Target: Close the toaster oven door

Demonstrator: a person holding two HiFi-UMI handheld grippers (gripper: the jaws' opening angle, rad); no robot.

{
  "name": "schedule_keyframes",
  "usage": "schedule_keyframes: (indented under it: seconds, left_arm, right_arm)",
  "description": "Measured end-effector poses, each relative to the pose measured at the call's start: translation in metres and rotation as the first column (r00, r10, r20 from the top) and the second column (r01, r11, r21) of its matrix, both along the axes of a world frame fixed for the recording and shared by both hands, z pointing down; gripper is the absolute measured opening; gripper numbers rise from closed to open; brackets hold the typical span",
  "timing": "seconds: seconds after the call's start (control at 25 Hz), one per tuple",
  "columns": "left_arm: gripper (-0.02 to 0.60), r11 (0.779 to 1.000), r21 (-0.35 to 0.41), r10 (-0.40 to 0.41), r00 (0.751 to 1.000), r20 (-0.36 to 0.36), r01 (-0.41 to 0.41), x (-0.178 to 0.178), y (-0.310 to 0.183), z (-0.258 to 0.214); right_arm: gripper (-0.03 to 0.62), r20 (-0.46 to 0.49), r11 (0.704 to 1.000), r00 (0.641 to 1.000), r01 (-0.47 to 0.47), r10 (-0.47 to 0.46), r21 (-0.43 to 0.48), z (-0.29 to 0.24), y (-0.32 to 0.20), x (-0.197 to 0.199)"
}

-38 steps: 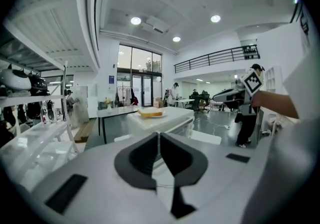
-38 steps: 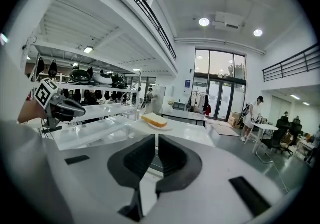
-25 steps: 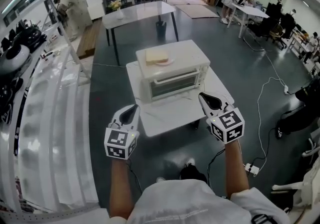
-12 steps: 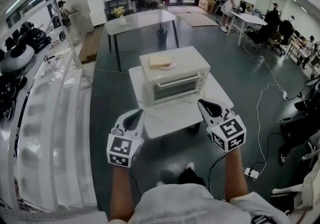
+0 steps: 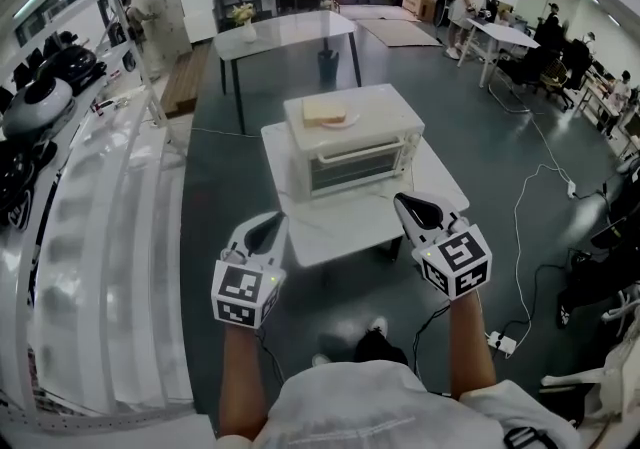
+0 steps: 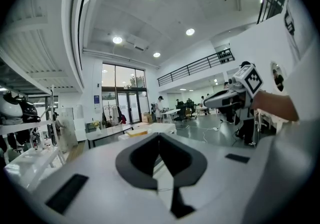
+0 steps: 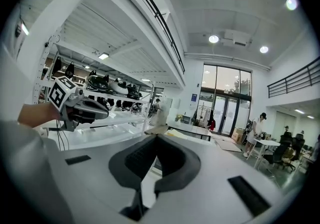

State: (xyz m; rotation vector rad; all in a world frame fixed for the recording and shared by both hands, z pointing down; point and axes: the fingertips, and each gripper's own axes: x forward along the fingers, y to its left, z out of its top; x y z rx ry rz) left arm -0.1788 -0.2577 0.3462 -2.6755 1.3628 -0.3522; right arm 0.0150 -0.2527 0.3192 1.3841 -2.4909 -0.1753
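Note:
A cream toaster oven (image 5: 351,142) stands on a low white table (image 5: 340,222), its glass door upright against its front. A slice of bread on a plate (image 5: 325,114) lies on the oven's top. My left gripper (image 5: 268,228) is held at the table's near left corner, shut with nothing in it. Over the table's near right corner my right gripper (image 5: 412,207) hangs shut and empty too. Both point toward the oven from a short way back. In the left gripper view its jaws (image 6: 159,140) meet; in the right gripper view they (image 7: 152,142) meet as well.
A long white shelf unit (image 5: 90,237) runs along the left. Behind the oven stands a larger table (image 5: 285,29) with a vase. A white cable and power strip (image 5: 503,339) lie on the floor at right. People work at desks at the far right.
Both grippers have stayed shut and nearly still. The view has shifted slightly, so the oven sits a little farther up and right in the frame.

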Motion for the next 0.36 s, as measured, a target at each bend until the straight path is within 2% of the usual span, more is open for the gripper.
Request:
schedule_keyframes:
  seconds: [0.36]
  left_arm:
    - [0.018,0.999,-0.032,0.002,1.0,0.005,-0.002,0.004,-0.001,0.01]
  right_arm:
    - [0.015,0.003,1.0,1.0,-0.003,0.003,-0.003,0.003,-0.003,0.007]
